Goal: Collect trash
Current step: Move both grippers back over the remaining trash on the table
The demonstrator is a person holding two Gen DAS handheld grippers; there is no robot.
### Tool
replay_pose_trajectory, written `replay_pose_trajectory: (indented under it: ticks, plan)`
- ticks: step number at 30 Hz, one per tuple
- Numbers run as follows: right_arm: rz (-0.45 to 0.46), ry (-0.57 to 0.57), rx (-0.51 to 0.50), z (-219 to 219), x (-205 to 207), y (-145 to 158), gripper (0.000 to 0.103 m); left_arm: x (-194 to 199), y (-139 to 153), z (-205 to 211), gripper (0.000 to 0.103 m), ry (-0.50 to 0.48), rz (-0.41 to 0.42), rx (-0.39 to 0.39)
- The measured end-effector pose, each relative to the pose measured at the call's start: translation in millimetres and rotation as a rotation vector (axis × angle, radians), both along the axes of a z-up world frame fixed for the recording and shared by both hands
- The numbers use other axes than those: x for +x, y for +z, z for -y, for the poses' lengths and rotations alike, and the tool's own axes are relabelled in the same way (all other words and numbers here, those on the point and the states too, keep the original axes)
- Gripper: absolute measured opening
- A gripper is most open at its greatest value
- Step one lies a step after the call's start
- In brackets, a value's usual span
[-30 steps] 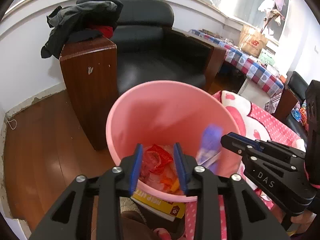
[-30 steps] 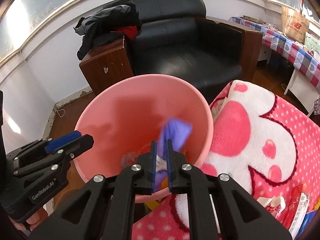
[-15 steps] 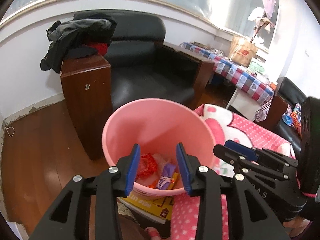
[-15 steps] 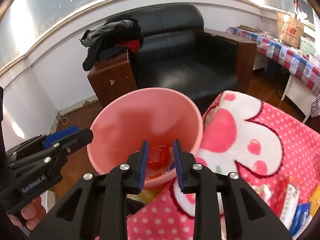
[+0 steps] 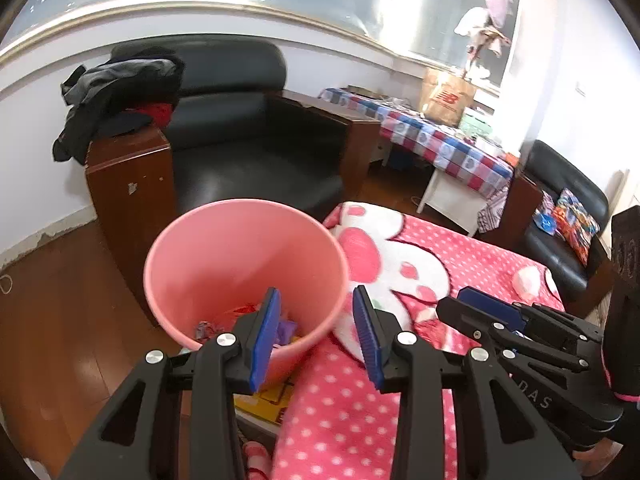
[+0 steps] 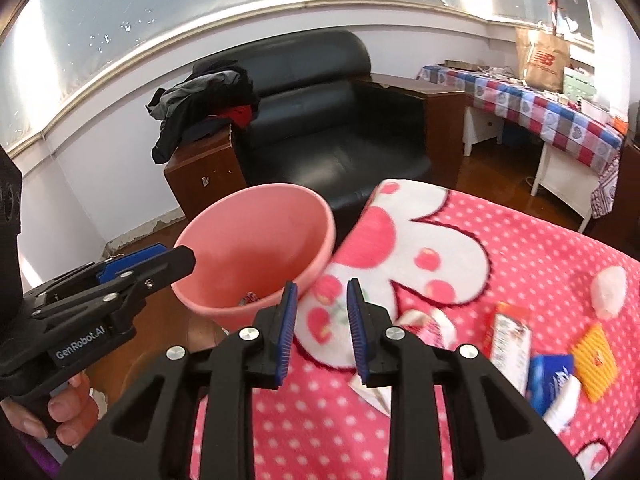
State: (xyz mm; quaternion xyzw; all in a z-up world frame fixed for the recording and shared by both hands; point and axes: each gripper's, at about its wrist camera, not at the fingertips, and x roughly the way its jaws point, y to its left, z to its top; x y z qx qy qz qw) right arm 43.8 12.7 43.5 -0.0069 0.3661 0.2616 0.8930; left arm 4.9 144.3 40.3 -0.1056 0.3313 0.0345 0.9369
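Right wrist view: your right gripper fingers spread, empty; left gripper too. Orange wrapper on the blanket looks light, crinkly; pinch an edge.

Bucket: smooth pink plastic, slight sheen; blanket: fleecy dotted cloth, matt; armchair: glossy black leather-look upholstery, polished wood arms; floor: glossy wood boards; right gripper: matt black plastic, ribbed blue pads, metal screws.
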Motion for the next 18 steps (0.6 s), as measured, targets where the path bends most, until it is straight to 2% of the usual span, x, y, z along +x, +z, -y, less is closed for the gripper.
replay_pose_trajectory:
  ticks: [18]
  plan:
    - [0.028, -0.189, 0.014, 111.7, -35.2, 7.7, 0.026, -11.1, 1.5, 98.2, 0.037, -0.213, 0.011, 0.015]
